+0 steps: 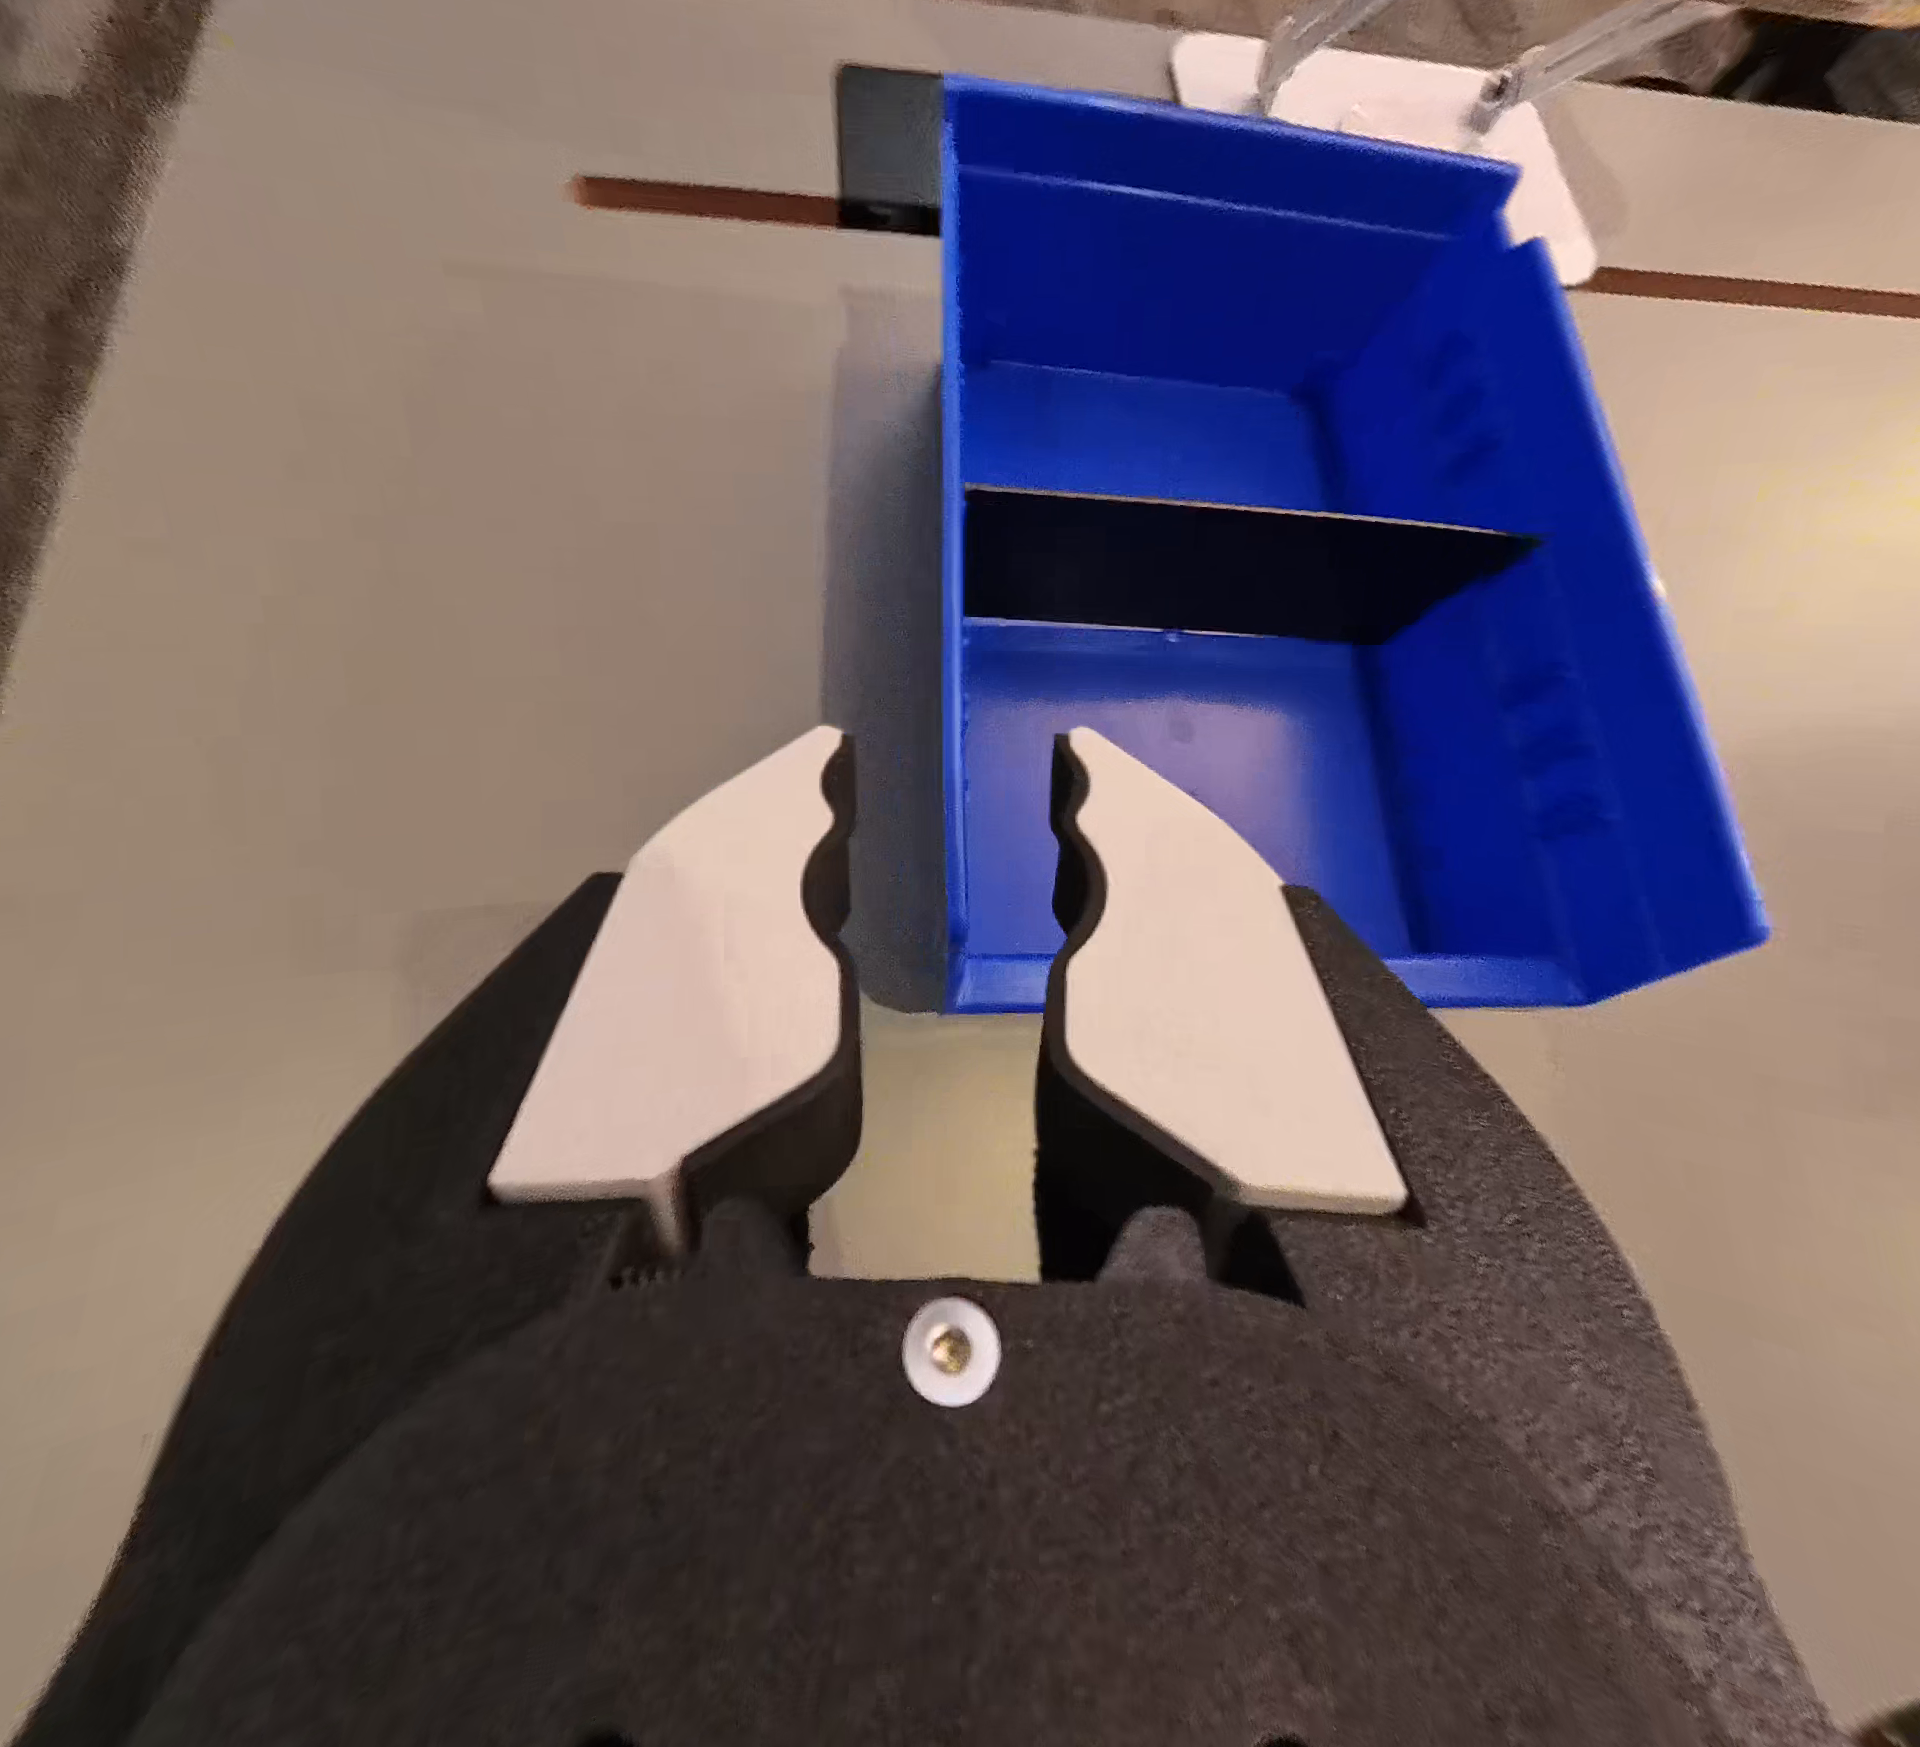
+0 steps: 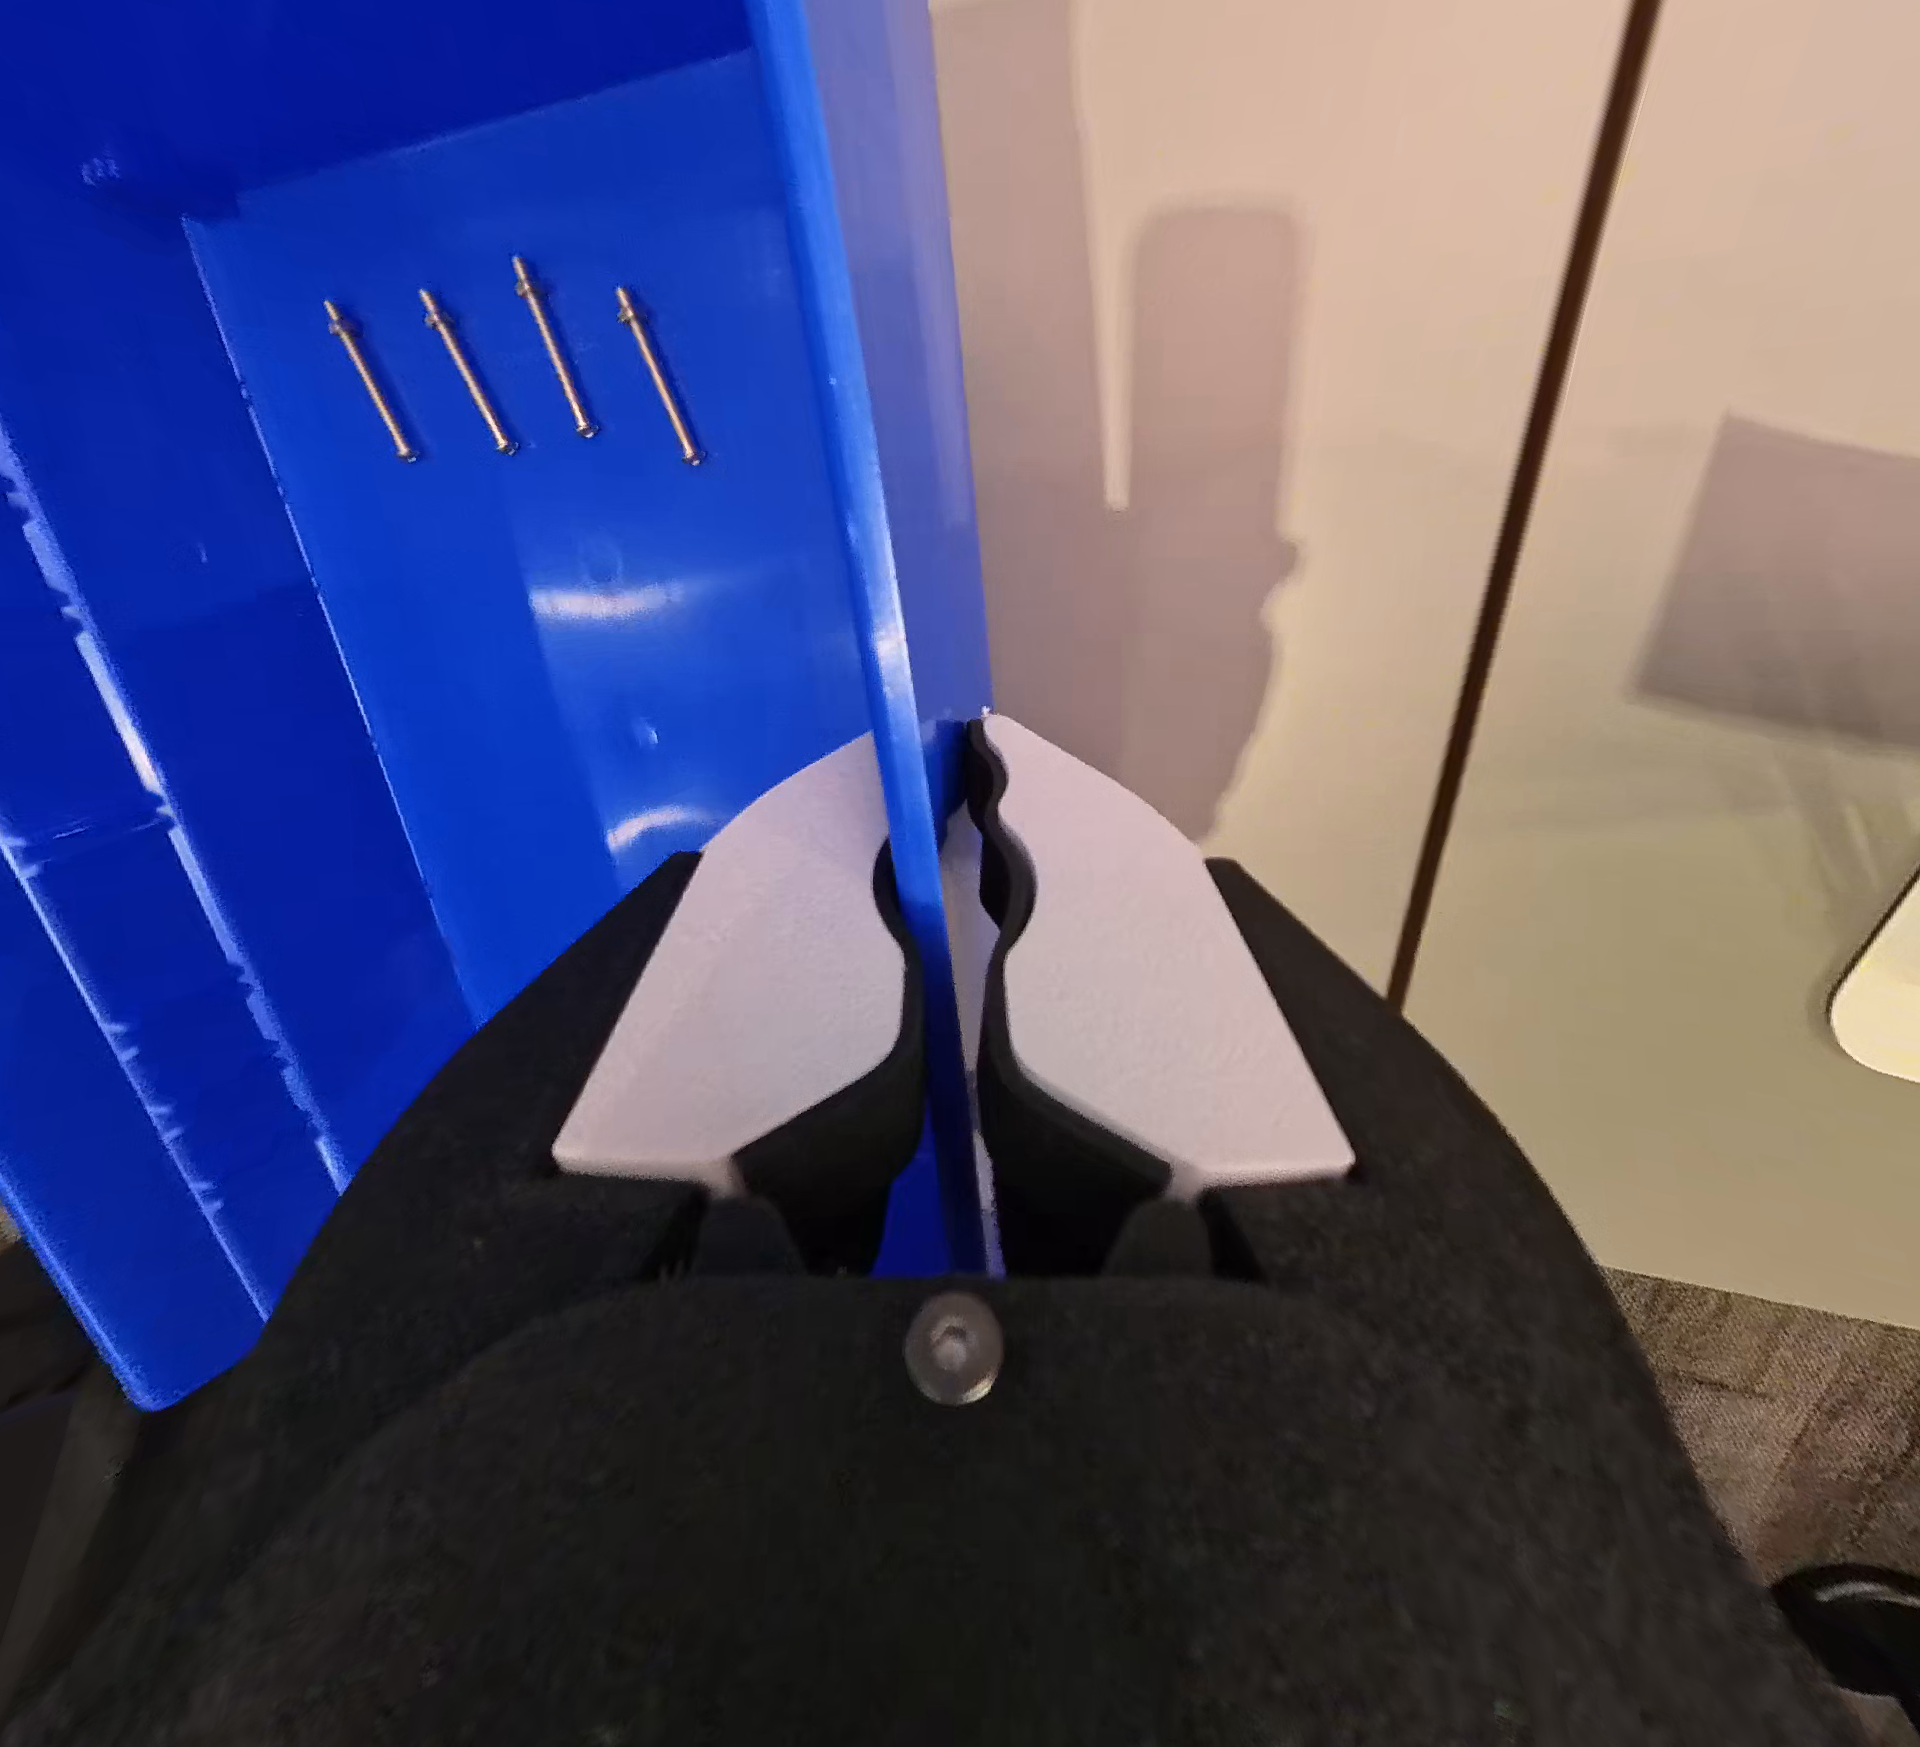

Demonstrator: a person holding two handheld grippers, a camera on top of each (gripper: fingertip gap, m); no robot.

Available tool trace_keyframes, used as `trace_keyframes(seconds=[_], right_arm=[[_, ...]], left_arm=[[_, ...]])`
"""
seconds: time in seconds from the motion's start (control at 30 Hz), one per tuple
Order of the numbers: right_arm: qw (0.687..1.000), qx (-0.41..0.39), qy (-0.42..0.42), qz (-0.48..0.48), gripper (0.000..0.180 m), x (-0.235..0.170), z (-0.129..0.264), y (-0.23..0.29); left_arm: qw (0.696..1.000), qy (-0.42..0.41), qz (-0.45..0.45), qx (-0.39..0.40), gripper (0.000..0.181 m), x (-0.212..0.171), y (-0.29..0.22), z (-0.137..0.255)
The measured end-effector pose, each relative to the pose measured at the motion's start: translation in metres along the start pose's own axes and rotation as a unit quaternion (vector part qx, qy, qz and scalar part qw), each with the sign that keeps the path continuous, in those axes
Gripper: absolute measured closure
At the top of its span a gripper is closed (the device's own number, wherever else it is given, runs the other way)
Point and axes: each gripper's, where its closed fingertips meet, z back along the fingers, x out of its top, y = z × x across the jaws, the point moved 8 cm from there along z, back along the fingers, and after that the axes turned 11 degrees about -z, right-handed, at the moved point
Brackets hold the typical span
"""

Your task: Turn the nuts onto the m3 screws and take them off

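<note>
We note our right gripper clamped on the blue bin's side wall. Four M3 screws, nuts near their far ends, lie ahead-left on the floor, long axes roughly parallel to the fingers. Left gripper gapes empty.

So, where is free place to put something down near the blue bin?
The grey tabletop left of the blue plastic bin lies bare up to the brown strip. The bin's near compartment looks empty. Crowded: four thin metal screws in one compartment, and the right gripper clamps the wall.
</note>
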Motion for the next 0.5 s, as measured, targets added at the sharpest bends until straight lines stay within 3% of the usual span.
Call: trace_keyframes(seconds=[0.17,0.2,0.3,0.5], right_arm=[[1.0,0.011,0.009,0.017,0.174,0.007,-0.006,0.042],[1.0,0.014,0.014,0.02,0.174,0.008,-0.008,0.05],[0.999,0.031,0.023,0.025,0.174,0.008,-0.014,0.073],[0.998,0.046,0.032,0.041,0.174,0.008,-0.017,0.123]], left_arm=[[0.994,0.101,-0.039,-0.034,0.145,-0.019,-0.004,-0.048],[0.992,0.108,-0.045,-0.036,0.152,-0.022,-0.007,-0.055],[0.994,0.098,-0.049,-0.009,0.175,-0.023,-0.008,-0.063],[0.994,0.088,-0.053,-0.028,0.177,-0.021,-0.02,-0.068]])
